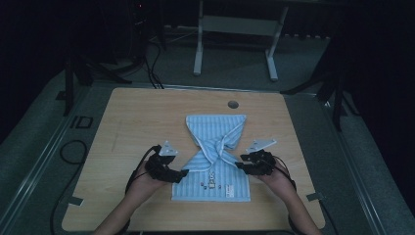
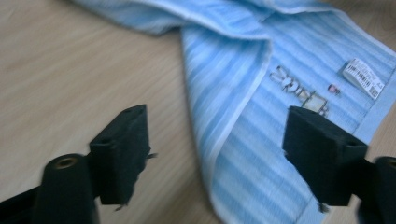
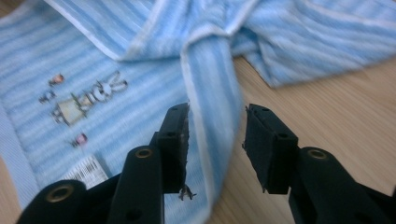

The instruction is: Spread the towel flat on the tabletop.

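A light blue striped towel (image 1: 215, 128) lies in the middle of the wooden table (image 1: 137, 117), its upper part gathered and crossed over at the waist. A small rabbit picture (image 3: 86, 100) and a white label (image 2: 363, 78) mark its near half. My left gripper (image 1: 182, 173) sits at the towel's left edge. In the left gripper view its jaws (image 2: 215, 126) stand wide apart over the towel's white hem (image 2: 236, 114), not touching it. My right gripper (image 1: 240, 165) is at the towel's right edge. Its jaws (image 3: 217, 126) stand narrower, straddling a folded strip of towel (image 3: 212, 93) without pressing it.
A round cable hole (image 1: 233, 104) sits near the table's far edge. Beyond the table stands a white desk frame (image 1: 235, 29) on grey floor. Black cables (image 1: 73, 149) loop on the floor at the left. Bare wood lies on both sides of the towel.
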